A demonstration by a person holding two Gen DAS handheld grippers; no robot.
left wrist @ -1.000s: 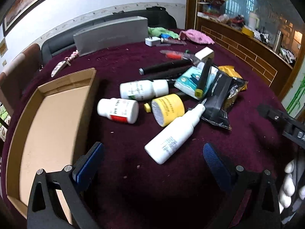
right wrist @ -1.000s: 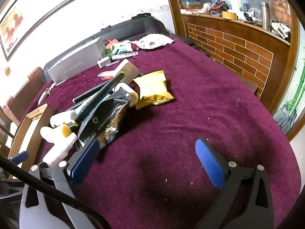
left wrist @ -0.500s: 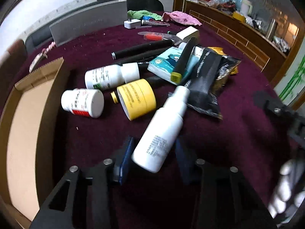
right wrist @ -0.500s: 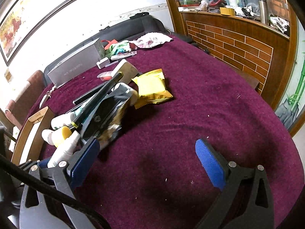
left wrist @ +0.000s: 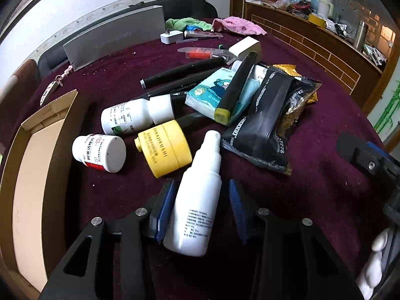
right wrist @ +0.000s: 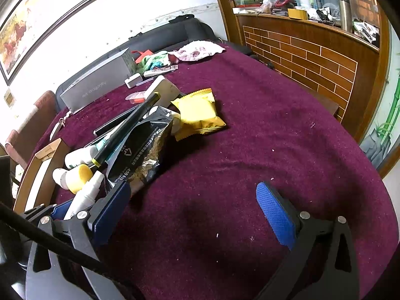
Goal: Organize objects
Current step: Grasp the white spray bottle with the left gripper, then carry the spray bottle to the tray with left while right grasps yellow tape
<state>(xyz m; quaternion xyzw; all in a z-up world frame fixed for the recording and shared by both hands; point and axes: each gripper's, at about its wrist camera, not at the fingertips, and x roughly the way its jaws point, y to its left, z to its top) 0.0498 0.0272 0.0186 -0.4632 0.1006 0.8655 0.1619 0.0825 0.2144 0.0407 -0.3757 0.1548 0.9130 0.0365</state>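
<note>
A white spray bottle (left wrist: 197, 200) lies between the blue pads of my left gripper (left wrist: 201, 185), which is shut on its body, nozzle pointing away. In the right wrist view the same bottle (right wrist: 85, 197) shows at the lower left, inside that gripper. Just beyond it lie a yellow jar (left wrist: 165, 147), a white pill bottle with a red label (left wrist: 100, 152) and a white bottle with a green label (left wrist: 132, 117). My right gripper (right wrist: 192, 192) stands open above bare maroon cloth, holding nothing.
An open cardboard box (left wrist: 25, 175) sits at the left. A black snack bag (left wrist: 265, 125), tissue pack (left wrist: 212, 92), black marker (left wrist: 235, 87) and yellow packet (right wrist: 197, 112) are heaped mid-table. A grey box (left wrist: 112, 42) stands at the back.
My left gripper moved forward and down over the spray bottle and its jaws closed from wide open onto it; the bottle now lies in line with the fingers. The right gripper stayed put.
</note>
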